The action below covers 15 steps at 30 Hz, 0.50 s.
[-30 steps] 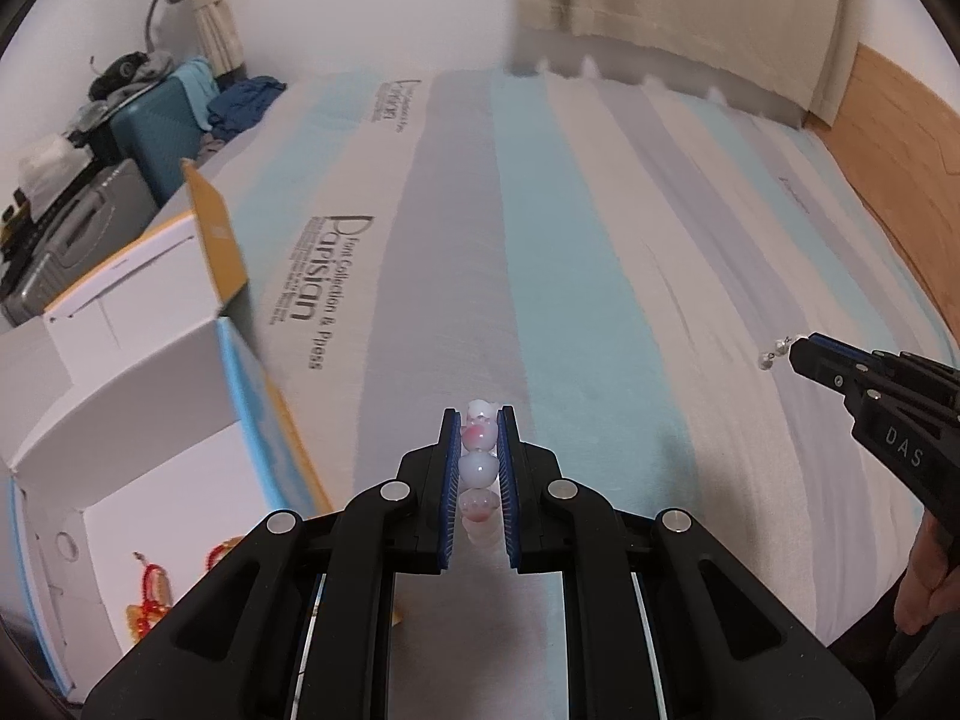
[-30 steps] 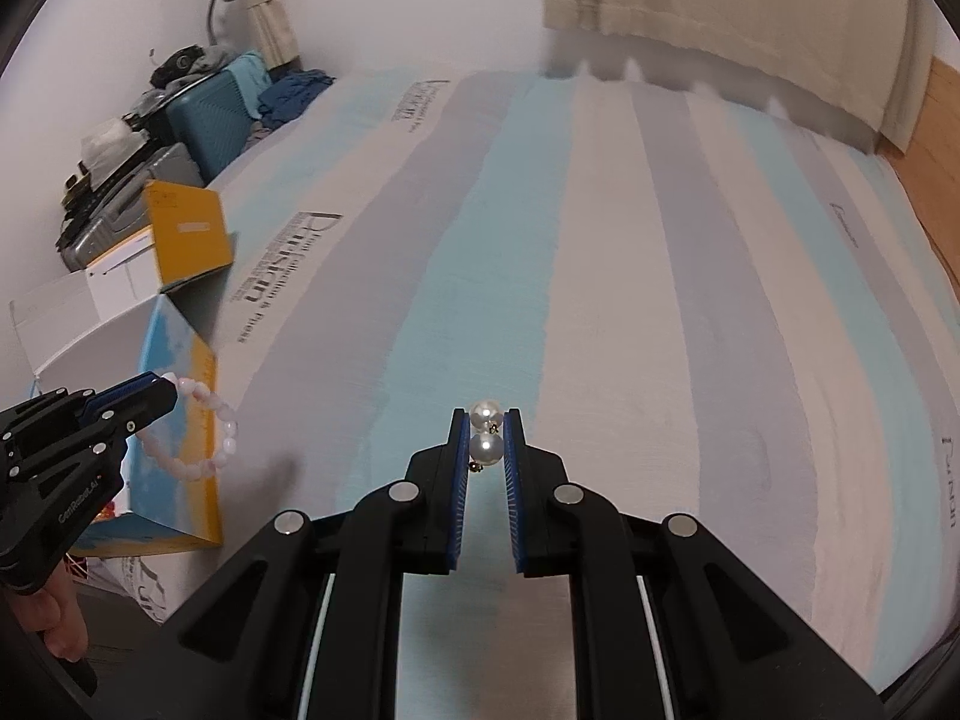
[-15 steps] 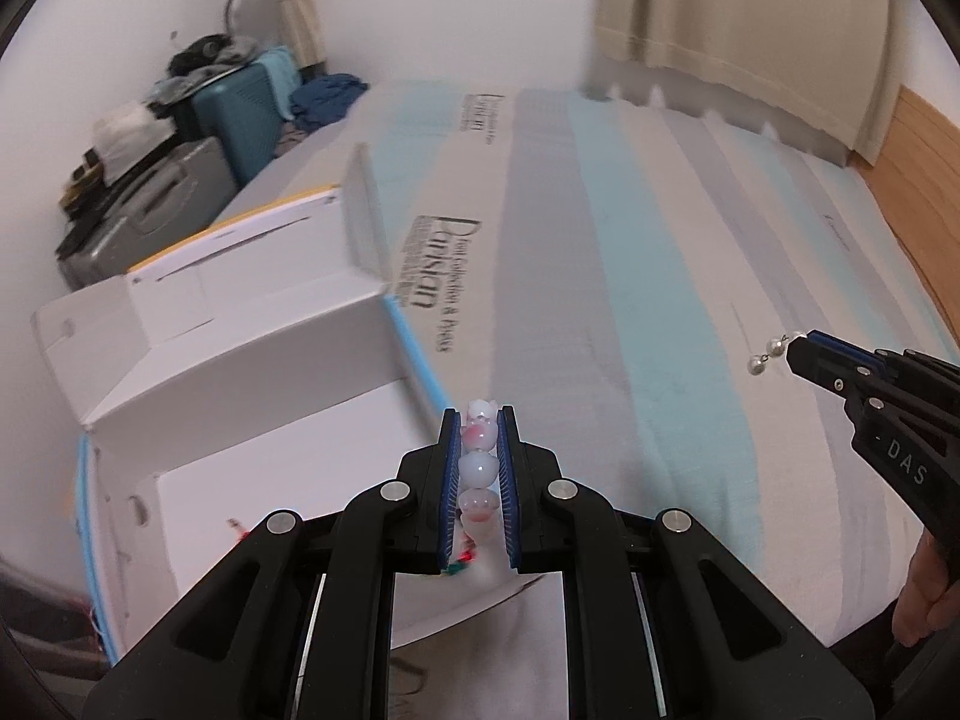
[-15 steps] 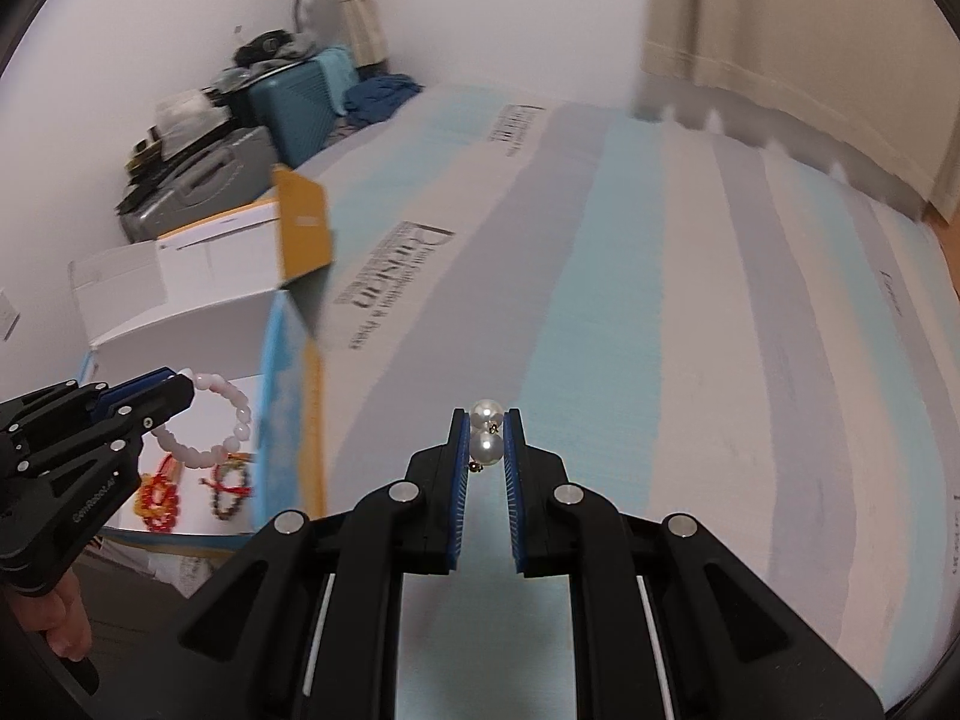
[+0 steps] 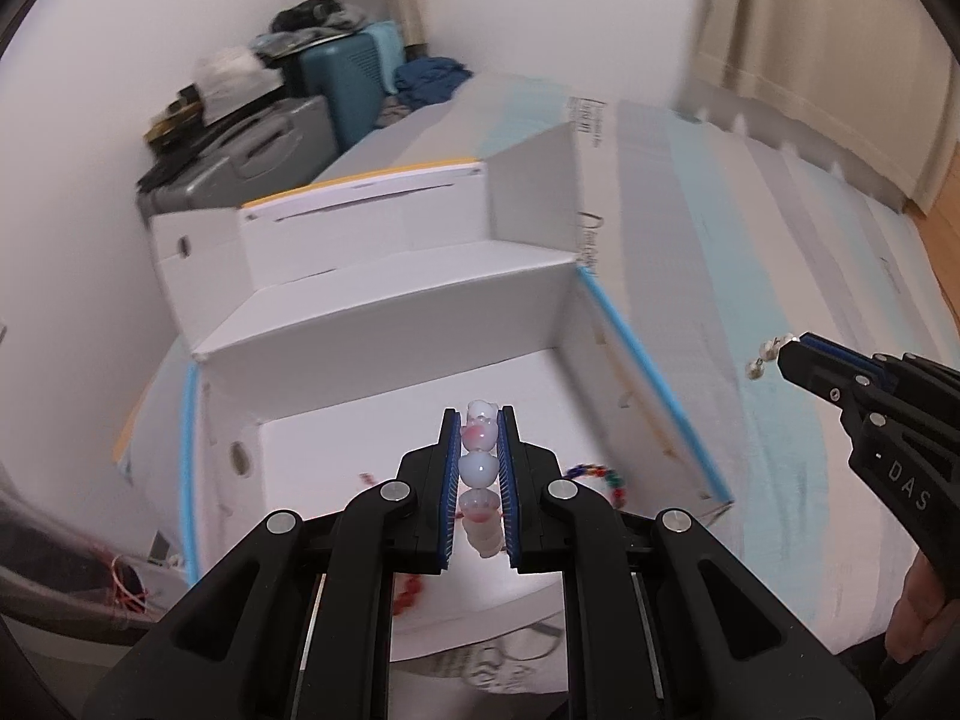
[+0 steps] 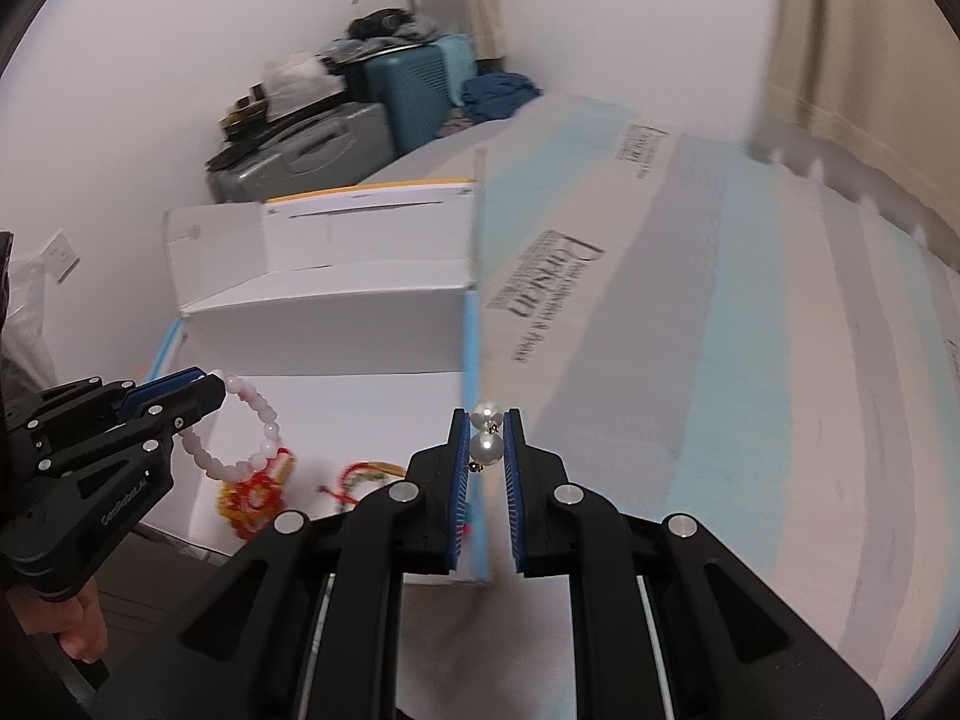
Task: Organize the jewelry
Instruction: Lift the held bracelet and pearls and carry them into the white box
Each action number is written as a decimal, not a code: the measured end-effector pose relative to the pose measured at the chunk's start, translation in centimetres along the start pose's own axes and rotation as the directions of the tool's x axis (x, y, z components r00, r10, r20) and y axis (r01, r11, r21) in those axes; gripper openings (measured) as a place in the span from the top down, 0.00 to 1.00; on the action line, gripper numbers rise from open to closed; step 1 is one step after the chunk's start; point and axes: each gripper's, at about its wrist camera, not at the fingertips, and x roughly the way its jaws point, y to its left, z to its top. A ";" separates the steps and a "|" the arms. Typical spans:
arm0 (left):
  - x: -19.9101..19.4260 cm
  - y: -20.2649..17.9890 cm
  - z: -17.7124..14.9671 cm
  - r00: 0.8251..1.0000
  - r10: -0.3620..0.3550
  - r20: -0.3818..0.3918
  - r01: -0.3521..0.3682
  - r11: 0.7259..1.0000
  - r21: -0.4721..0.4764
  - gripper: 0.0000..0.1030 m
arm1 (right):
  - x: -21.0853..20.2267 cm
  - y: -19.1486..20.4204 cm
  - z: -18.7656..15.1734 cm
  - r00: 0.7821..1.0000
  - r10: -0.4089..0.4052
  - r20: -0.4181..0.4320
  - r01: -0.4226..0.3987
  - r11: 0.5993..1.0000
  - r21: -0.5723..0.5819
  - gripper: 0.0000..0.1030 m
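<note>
A bed with a striped cover in pale blue, grey and white fills the right of both views. At its edge, toward ten o'clock from the right gripper, stands an open white cardboard box with blue-taped rims and raised flaps. Beyond the box, at about eleven o'clock, a grey suitcase and a teal suitcase stand against the wall.

The left gripper hangs above the box's open interior, its fingers pinching a pink bead bracelet, whose loop dangles below them over the box floor. The right gripper hangs over the box's right wall at the bed's edge, its fingers pinching a pearl earring of two white beads, one above the other.

On the box floor lie a red and yellow ornament, a red corded piece and, at three o'clock from the left gripper, a multicoloured bead string.
</note>
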 end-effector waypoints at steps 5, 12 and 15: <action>0.9 2.7 -0.6 1.000 0.014 -0.021 -0.015 0.999 -0.042 0.89 | 1.6 3.6 0.0 0.999 0.033 -0.025 -0.034 0.998 -0.054 0.90; 3.2 5.2 -2.0 0.997 0.018 -0.073 -0.024 0.997 -0.077 0.89 | 5.3 6.2 -0.6 0.992 0.065 -0.112 -0.075 0.994 -0.086 0.90; 4.3 6.1 -2.5 0.995 0.016 -0.094 -0.025 0.996 -0.087 0.89 | 7.2 7.0 -1.1 0.985 0.075 -0.155 -0.090 0.992 -0.092 0.90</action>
